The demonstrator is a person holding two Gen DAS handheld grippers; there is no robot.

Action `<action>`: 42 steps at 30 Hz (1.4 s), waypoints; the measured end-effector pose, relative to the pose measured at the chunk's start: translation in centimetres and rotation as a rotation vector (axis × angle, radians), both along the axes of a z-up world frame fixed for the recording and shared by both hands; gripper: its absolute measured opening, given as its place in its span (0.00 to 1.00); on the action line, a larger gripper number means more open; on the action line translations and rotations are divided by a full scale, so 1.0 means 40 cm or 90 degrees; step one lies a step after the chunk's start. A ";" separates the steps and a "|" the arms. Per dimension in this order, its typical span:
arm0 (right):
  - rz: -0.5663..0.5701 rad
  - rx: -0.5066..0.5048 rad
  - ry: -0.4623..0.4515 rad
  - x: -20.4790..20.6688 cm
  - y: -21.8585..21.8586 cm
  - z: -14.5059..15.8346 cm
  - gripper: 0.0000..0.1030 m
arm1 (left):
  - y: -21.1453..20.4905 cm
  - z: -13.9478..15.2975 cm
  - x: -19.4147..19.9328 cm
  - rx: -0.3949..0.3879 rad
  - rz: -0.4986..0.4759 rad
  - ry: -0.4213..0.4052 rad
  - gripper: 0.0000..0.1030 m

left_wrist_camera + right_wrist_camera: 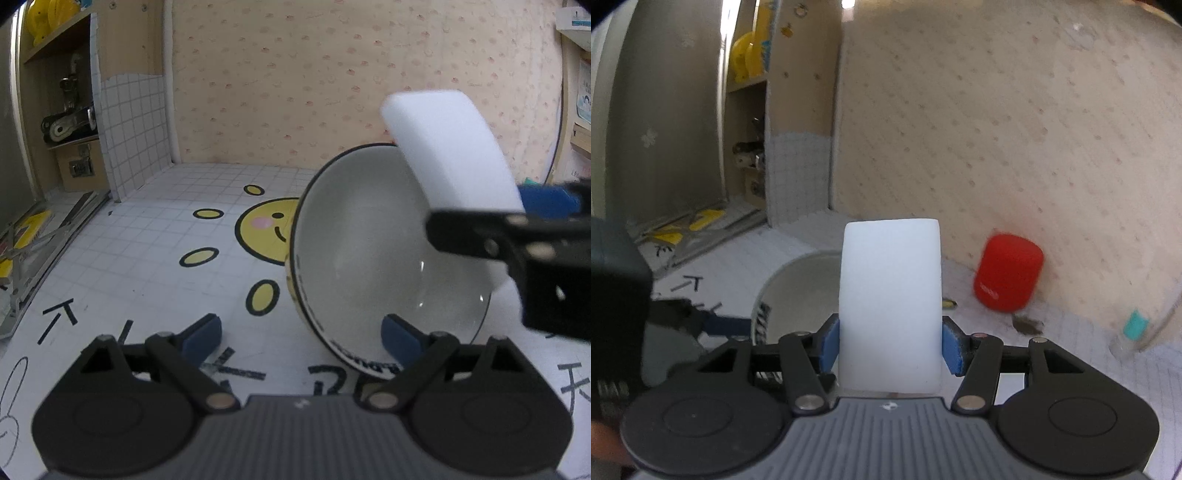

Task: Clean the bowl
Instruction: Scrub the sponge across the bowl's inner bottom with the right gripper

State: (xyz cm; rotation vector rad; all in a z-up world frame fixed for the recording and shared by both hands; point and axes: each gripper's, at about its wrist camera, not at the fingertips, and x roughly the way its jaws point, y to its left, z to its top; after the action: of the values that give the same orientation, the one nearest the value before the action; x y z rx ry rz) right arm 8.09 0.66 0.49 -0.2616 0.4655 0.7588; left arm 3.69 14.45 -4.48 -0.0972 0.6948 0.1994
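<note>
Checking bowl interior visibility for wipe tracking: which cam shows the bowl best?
Left wrist. The bowl is tipped with its white inside facing the camera, the sponge covering only its upper right. The right wrist view shows just a sliver of rim and wall behind the sponge.

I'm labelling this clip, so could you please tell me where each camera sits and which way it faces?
Left wrist: on the left gripper, facing forward over the sun-print table at the tilted bowl; its open blue-padded fingers show.
Right wrist: on the right gripper, facing the wall and red speaker; its fingers clamp the white sponge.
Shared: bowl, sponge, shelf of yellow items, and each sees the other gripper.
</note>
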 end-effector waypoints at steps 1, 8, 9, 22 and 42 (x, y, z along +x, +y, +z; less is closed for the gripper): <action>-0.001 -0.002 0.001 0.002 0.003 -0.003 0.52 | 0.001 0.000 0.000 -0.001 0.000 0.000 0.91; -0.006 0.000 0.016 0.001 -0.017 -0.025 0.52 | 0.004 -0.001 -0.002 -0.002 -0.003 -0.002 0.91; -0.006 -0.001 0.016 0.000 -0.018 -0.026 0.52 | 0.005 -0.001 -0.003 -0.003 -0.002 -0.003 0.91; -0.002 -0.013 0.003 -0.012 -0.015 -0.029 0.52 | 0.031 0.020 -0.025 0.021 0.020 -0.016 0.91; 0.017 -0.012 0.003 -0.016 0.013 -0.021 0.52 | 0.034 0.004 -0.031 0.007 0.015 -0.002 0.91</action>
State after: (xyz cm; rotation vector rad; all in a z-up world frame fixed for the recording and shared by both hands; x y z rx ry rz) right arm 7.43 1.19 -0.34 -0.2837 0.4739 0.7820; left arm 2.44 15.82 -4.30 -0.0948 0.6903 0.2264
